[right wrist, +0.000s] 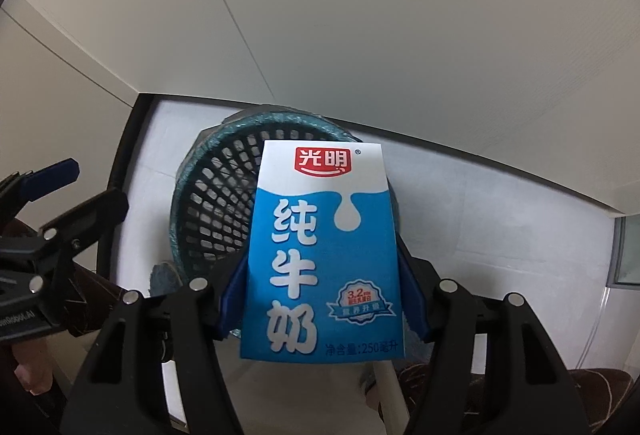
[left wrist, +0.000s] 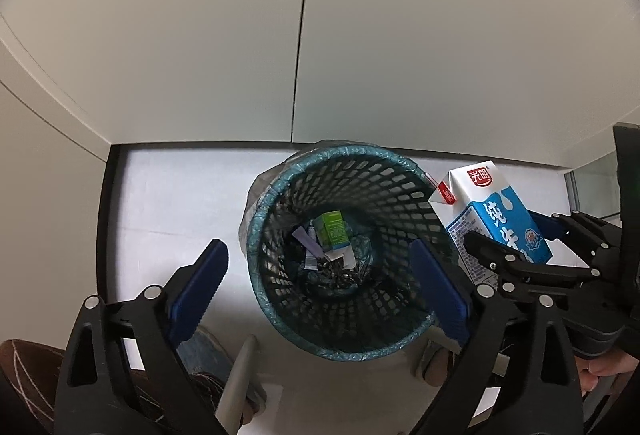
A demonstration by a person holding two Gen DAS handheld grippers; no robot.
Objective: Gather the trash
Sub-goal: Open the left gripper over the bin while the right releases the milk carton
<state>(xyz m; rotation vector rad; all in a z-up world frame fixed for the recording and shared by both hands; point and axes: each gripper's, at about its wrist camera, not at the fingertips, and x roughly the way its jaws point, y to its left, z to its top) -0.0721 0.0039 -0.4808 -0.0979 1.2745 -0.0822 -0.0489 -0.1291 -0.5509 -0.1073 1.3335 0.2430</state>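
A black mesh waste basket [left wrist: 280, 299] with a blue liner stands on the pale floor below both grippers; it also shows in the right wrist view [right wrist: 216, 195]. Inside lie a small green carton [left wrist: 332, 229] and paper scraps. My right gripper [right wrist: 322, 299] is shut on a blue and white milk carton [right wrist: 320, 251] and holds it upright above the basket's right rim; the carton also shows in the left wrist view [left wrist: 492, 219]. My left gripper [left wrist: 320, 291] is open and empty, its blue pads [left wrist: 198, 291] spread over the basket's mouth.
White wall panels [left wrist: 320, 35] rise behind the basket. A dark baseboard edge [left wrist: 106, 219] runs along the left. A person's shoe [left wrist: 208, 355] and a grey chair leg [left wrist: 236, 387] sit near the basket's front.
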